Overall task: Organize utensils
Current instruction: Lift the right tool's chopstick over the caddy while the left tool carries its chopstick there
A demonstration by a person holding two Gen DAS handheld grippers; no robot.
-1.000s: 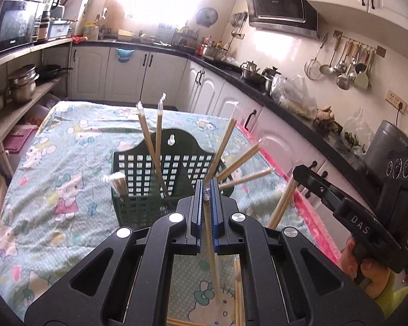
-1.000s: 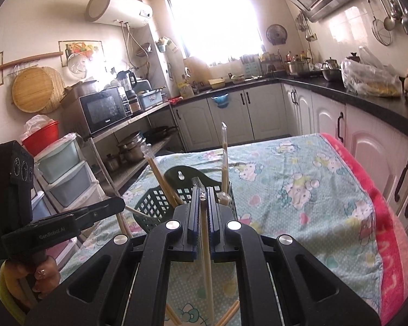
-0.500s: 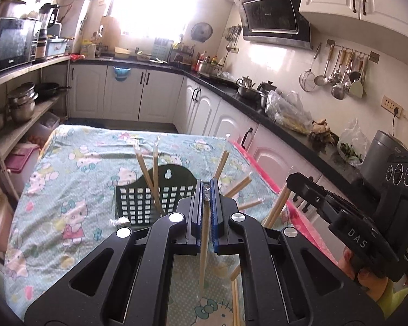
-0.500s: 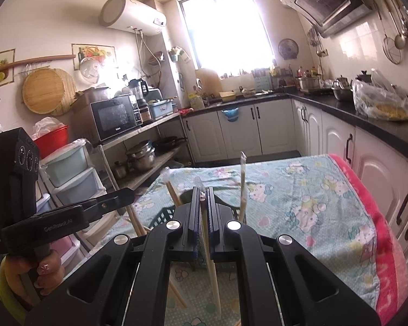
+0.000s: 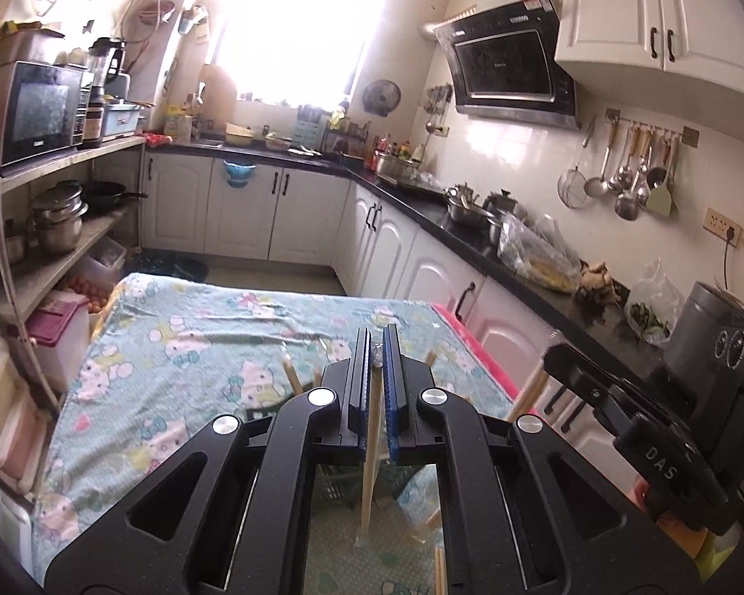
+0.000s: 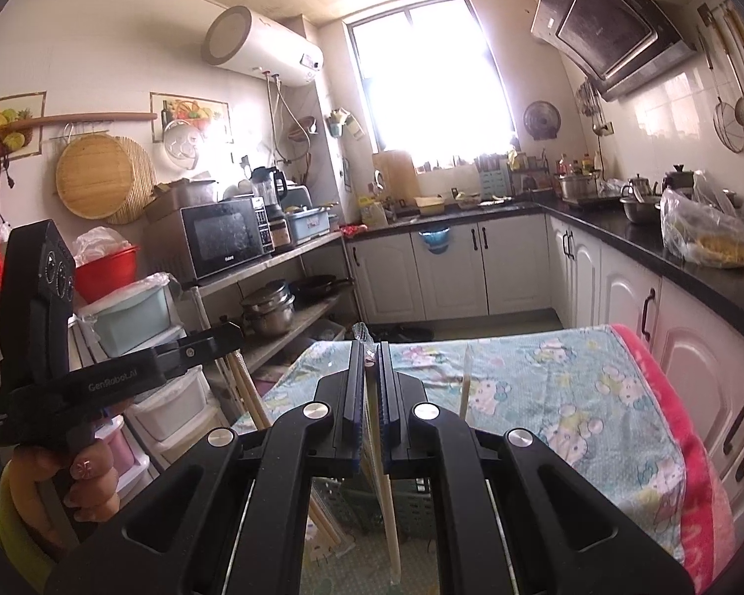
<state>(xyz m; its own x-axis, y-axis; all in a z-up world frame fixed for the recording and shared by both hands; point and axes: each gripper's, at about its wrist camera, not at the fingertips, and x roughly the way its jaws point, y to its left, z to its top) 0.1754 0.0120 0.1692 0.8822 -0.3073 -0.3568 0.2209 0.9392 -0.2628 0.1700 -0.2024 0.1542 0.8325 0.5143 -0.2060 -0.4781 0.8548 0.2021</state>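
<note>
Above the counter point(image 5: 183, 347), near its front edge, left gripper point(image 5: 376, 396) fingers clamp one wrapped chopstick point(image 5: 369, 476), hanging upright — likewise right gripper point(image 6: 369, 396) and its chopstick point(image 6: 389, 510). Green basket point(image 6: 411, 501) sits directly beneath — presumably lined up for dropping in.

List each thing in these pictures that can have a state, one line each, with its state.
Left hand-held gripper: shut on a chopstick.
Left chopstick: held, hanging down.
Right hand-held gripper: shut on a chopstick.
Right chopstick: held, hanging down.
Green basket: under the grippers, holding chopsticks.
Cabinet doors: closed.
</note>
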